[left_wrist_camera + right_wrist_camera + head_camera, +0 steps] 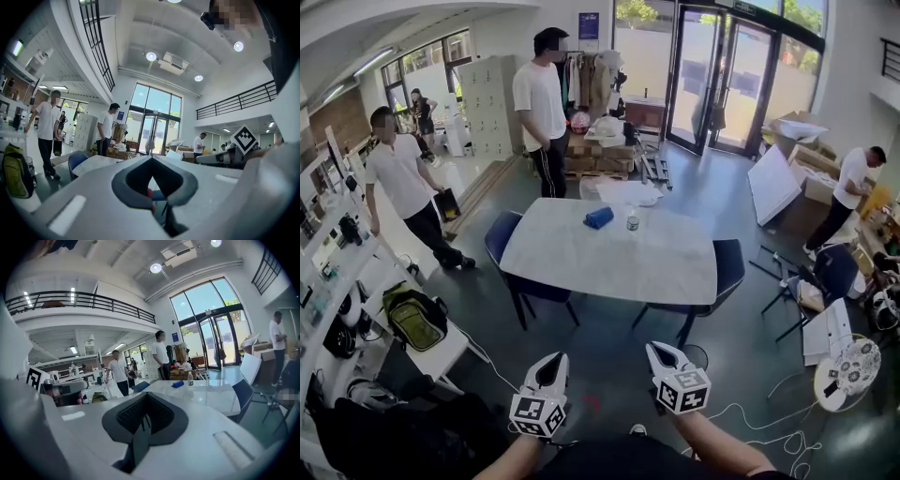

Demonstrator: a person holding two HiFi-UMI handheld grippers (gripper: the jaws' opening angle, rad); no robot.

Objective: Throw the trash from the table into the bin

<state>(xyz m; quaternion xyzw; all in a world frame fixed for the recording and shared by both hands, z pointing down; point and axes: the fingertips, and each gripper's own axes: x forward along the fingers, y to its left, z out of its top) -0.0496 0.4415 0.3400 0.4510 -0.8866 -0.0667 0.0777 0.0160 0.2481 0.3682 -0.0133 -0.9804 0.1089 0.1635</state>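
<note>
Both claws hang low at 6 o'clock in the head view, well short of the tabletop (581,267), which lies ahead at 12 o'clock. The left claw (553,360) is pressed together with nothing in it; its own view shows only floor through the hollow behind the meeting tips. Across the tabletop, toward its far edge, lie the two pieces that look like the trash. The blue wad (598,217) is a rolled or crumpled lump, cloth or paper I cannot tell. It should be light and soft and will give under the pads, so a pinch across its middle, taken deep, looks safest. Just at its 3 o'clock, near but apart, a small bottle (632,221) stands upright. It seems to be clear plastic, probably light, smooth and easy to tip or squirt out of a grip, so the body below the cap is the place to close on, gently. The right claw (658,350) is likewise closed tip to tip and empty. A dark round thing (696,356) on the floor at its 3 o'clock may be the bin; I cannot tell.
</note>
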